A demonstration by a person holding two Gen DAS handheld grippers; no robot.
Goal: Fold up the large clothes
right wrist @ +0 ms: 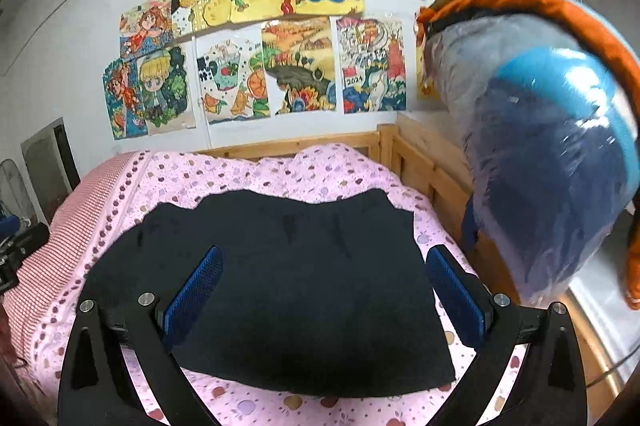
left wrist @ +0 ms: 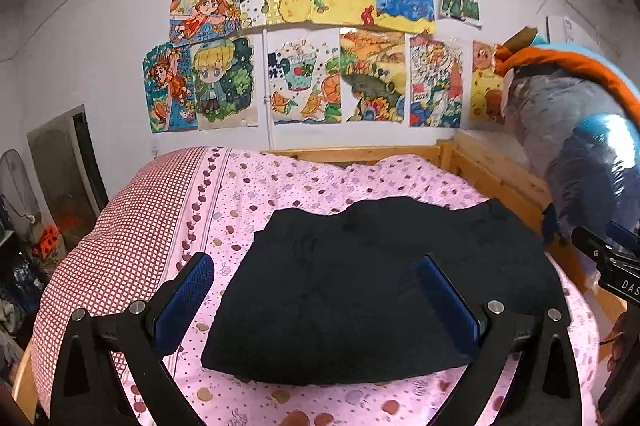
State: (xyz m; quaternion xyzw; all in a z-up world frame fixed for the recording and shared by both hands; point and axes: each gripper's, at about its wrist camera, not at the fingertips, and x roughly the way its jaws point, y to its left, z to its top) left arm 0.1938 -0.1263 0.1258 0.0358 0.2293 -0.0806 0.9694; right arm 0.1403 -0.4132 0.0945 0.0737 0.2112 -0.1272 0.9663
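Black garment [left wrist: 360, 290] folded into a thick, flat rectangle (edges slightly wavy at 12 o'clock), lying on the pink fruit-print bedspread [left wrist: 304, 178], left gripper [left wrist: 316, 290] spread wide above it, right gripper [right wrist: 324, 286] likewise gaping, neither holding anything.

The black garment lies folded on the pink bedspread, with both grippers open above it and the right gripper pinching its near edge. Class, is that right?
Not quite. The right gripper pinches nothing: the right wrist view shows its jaws wide apart above the black garment. The garment does lie folded on the pink bedspread, and the left gripper is open too.
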